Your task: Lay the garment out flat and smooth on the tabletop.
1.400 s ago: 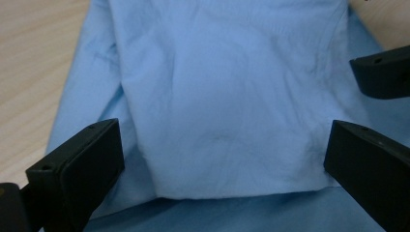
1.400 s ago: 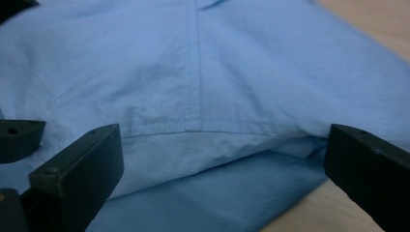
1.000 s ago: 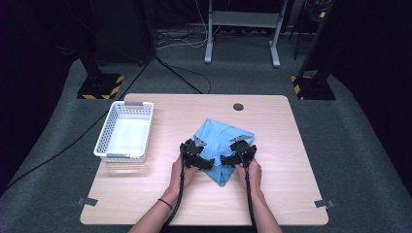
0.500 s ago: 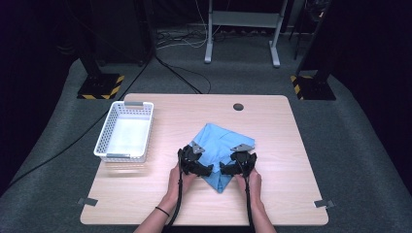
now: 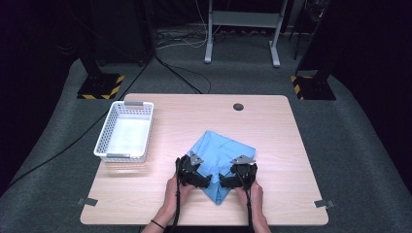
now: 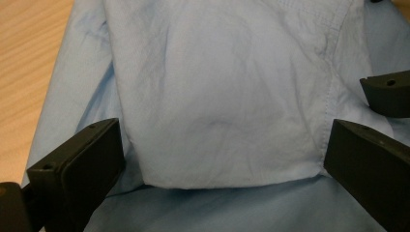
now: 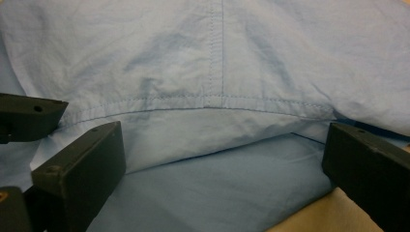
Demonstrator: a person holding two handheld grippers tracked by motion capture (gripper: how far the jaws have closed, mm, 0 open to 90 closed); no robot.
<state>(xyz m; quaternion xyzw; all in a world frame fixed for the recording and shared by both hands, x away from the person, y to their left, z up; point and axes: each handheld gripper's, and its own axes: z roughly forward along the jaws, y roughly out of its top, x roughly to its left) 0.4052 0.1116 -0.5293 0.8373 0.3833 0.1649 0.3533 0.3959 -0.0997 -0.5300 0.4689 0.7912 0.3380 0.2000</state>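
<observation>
A light blue shirt-like cloth lies folded on the wooden table, near its front edge. My left gripper sits at the cloth's near left edge, and my right gripper at its near right edge, tips angled toward each other. In the left gripper view the left gripper is open, its jaws wide apart over a folded flap of cloth. The right gripper is open too, with a stitched hem of the cloth lying between its jaws.
A white plastic basket stands empty at the table's left side. A dark round cable hole sits near the far edge. Beyond the table are stands with yellow-black feet and floor cables.
Both grippers have drawn back toward the person's edge of the table, and the cloth has come with them, flatter and nearer the front.
</observation>
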